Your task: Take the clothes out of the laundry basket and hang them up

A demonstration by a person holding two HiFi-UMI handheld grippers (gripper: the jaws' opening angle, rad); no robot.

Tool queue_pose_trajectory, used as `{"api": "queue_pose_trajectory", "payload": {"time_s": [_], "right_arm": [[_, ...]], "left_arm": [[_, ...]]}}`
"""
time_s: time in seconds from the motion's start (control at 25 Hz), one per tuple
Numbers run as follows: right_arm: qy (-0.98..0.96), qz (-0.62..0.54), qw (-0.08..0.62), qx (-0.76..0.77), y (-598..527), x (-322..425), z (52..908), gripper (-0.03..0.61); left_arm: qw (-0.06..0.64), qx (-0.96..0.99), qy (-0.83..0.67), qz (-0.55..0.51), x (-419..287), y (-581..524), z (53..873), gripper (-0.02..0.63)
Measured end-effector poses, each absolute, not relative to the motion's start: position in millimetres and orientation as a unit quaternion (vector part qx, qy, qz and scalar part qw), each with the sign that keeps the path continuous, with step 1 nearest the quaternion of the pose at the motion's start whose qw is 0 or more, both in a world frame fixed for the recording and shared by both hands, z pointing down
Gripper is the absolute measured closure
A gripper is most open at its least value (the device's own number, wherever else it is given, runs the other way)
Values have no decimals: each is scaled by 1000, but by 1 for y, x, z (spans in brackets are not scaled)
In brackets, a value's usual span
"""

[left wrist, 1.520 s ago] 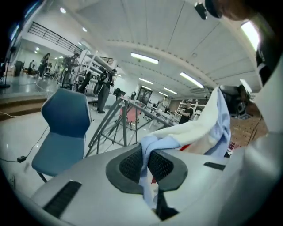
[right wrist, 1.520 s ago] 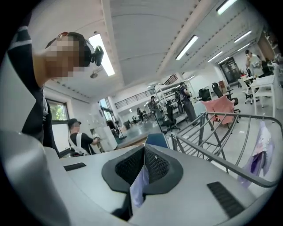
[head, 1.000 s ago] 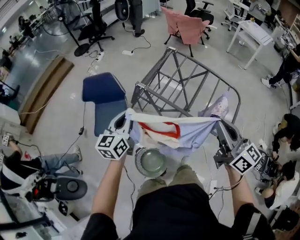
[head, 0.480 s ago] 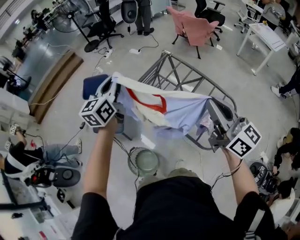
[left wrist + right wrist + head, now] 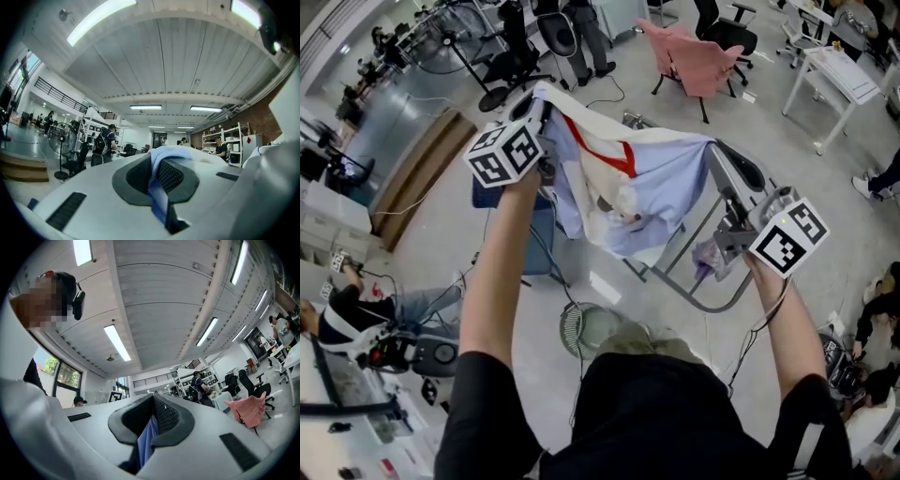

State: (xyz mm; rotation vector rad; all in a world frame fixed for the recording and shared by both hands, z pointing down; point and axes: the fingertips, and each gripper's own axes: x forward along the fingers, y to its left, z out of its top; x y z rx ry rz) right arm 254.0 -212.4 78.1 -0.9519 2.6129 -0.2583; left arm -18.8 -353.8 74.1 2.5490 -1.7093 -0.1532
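The left gripper (image 5: 536, 105) is clamped shut on one top corner of the pale-blue garment (image 5: 628, 192), high at the far left. The garment is stretched between both grippers, its long axis running left to right, over the drying rack (image 5: 712, 298). The right gripper (image 5: 724, 159), shut on the opposite corner, sits lower and appears nearer the rack.
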Motion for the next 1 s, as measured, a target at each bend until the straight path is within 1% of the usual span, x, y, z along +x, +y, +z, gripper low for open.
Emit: {"api": "queue_pose_trajectory", "payload": {"time_s": [0.16, 0.48, 0.64, 0.8, 1.0], "right_arm": [[912, -84, 190, -354, -228, 253, 62, 578], [901, -49, 186, -389, -258, 254, 35, 578], [896, -40, 173, -406, -283, 242, 37, 578], [893, -55, 160, -417, -306, 229, 55, 578], [896, -62, 155, -411, -334, 189, 57, 578]], "left_arm": [[37, 847, -527, -65, -4, -382, 59, 606], [42, 883, -459, -93, 28, -434, 47, 606], [54, 895, -433, -98, 27, -463, 56, 606], [72, 899, -422, -94, 21, -485, 75, 606], [77, 897, -424, -96, -18, -521, 79, 606]]}}
